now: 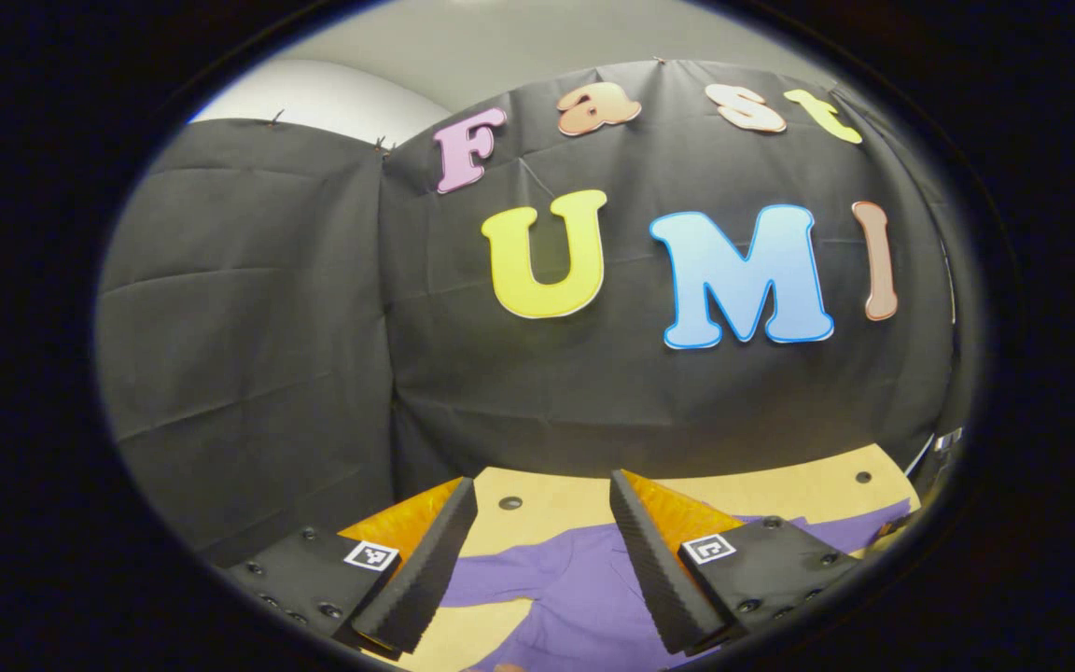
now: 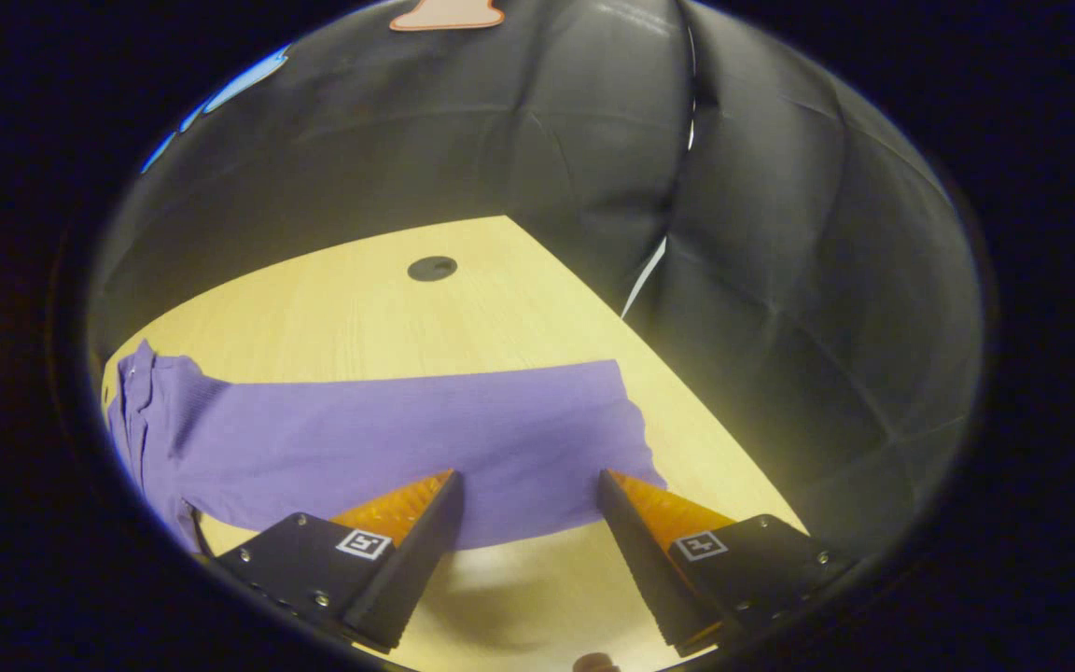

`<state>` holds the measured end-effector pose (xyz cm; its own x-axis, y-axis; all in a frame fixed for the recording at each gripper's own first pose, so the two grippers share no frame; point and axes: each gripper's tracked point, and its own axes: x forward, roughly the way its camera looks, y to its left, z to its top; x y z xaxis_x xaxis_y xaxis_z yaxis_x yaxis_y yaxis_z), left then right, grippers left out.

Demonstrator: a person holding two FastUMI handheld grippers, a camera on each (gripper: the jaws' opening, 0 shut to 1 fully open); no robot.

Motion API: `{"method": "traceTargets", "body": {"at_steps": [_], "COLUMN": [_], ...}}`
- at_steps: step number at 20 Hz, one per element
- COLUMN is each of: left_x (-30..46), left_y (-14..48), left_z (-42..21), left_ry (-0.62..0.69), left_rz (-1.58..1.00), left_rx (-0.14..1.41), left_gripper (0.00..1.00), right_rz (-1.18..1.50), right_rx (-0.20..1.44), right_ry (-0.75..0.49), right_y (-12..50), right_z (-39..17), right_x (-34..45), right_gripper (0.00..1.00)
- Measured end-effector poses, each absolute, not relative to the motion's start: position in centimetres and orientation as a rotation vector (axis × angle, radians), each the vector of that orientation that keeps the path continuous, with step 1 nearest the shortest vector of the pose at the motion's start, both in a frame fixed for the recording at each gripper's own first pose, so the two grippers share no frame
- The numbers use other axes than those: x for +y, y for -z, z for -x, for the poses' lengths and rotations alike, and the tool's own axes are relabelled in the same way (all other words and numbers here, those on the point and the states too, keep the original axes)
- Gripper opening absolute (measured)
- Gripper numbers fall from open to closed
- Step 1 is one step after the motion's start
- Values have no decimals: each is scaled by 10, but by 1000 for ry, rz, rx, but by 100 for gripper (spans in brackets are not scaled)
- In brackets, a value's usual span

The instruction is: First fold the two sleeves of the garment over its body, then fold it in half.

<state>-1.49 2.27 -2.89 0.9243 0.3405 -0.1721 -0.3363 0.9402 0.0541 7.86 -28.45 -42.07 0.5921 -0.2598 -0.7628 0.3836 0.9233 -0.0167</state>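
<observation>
A purple garment (image 2: 388, 425) lies flat on the light wooden table (image 2: 388, 308). In the right gripper view one sleeve stretches across toward the table's right edge, with the collar (image 2: 136, 401) at the far left. My right gripper (image 2: 526, 485) hangs open just above the sleeve's near edge, close to its cuff end, nothing between its fingers. In the left gripper view the purple garment (image 1: 556, 579) lies below and between the fingers. My left gripper (image 1: 542, 504) is open above it and tilted up toward the booth wall.
The table's right edge (image 2: 677, 373) runs close beside the sleeve end, with the black cloth wall behind it. A round dark hole (image 2: 432, 269) sits in the tabletop beyond the garment. Bare wood lies between the garment and the far wall.
</observation>
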Motion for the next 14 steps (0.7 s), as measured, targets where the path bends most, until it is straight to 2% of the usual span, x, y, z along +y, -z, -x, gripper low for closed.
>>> {"method": "traceTargets", "body": {"at_steps": [5,7,9,10,11,13,14], "left_x": [21,18,15,14,14,14,14], "left_y": [32,34,37,37,37,37,37], "left_z": [12,11,9,8,8,9,11], "left_ry": [-351,-345,-338,-335,-334,-332,-333], "left_rz": [-12,5,19,22,22,19,15], "left_rx": [189,189,190,191,191,190,190], "left_gripper": [96,96,96,93,93,96,95], "right_rz": [-221,-233,-224,-226,-228,-274,-305], "right_rx": [874,870,860,860,867,858,861], "right_ry": [349,335,278,280,283,267,306], "right_y": [421,419,415,408,409,407,410], "right_z": [-75,-76,-81,-83,-86,-93,-94], "right_x": [-279,-278,-274,-273,-271,-265,-262], "right_gripper": [97,94,86,82,50,49,49]}}
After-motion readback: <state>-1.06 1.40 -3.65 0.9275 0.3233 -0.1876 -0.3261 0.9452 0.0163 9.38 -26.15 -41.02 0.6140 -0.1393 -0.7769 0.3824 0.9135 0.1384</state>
